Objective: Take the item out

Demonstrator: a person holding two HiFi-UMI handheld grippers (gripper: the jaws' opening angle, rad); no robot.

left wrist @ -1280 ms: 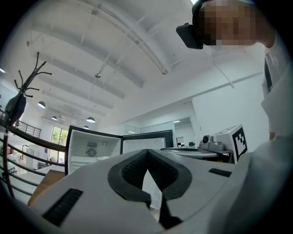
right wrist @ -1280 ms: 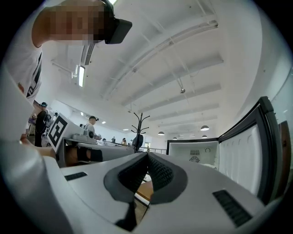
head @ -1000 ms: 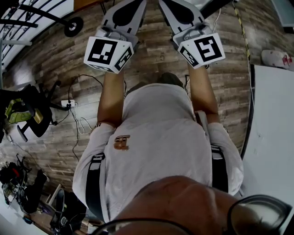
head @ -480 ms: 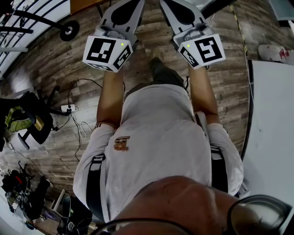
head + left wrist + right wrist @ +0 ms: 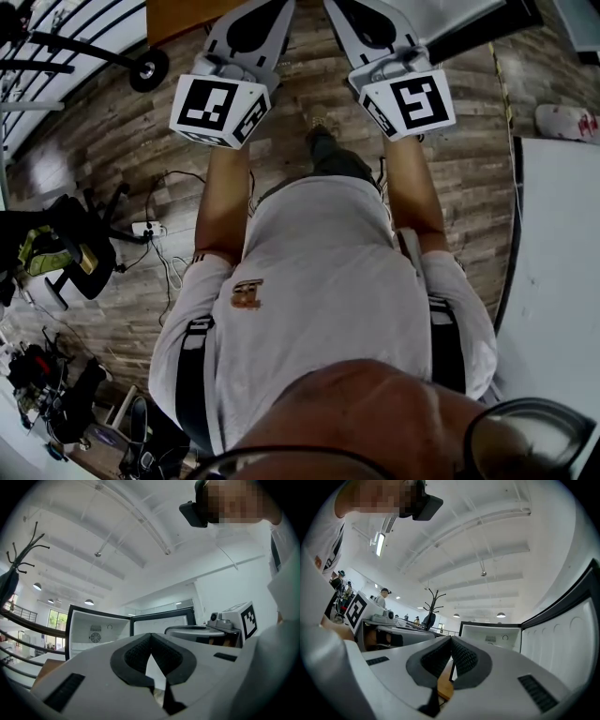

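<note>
The task looks barely begun. The left gripper (image 5: 151,638) has its jaws closed, pads meeting at the tips with nothing between them, and the right gripper (image 5: 451,639) is closed and empty in the same way. Both point at a small fridge (image 5: 99,631) that stands a little way ahead with its door (image 5: 562,637) already swung open, so getting access seems done, while reaching in, gripping and lifting out are all left to do. The item itself cannot be made out. The part of the white interior that shows holds only a round vent on the back wall, and the lower part of the compartment is hidden behind the gripper bodies in both gripper views — presumably the item sits down there, though that is only a guess. From the head view the fridge is out of sight altogether, and both grippers' jaws are cut off by the top edge — only the marker cubes, the person's forearms and a wooden floor (image 5: 122,141) show. A strip of brown surface (image 5: 443,686) peeks between the right jaws, too little to identify.
</note>
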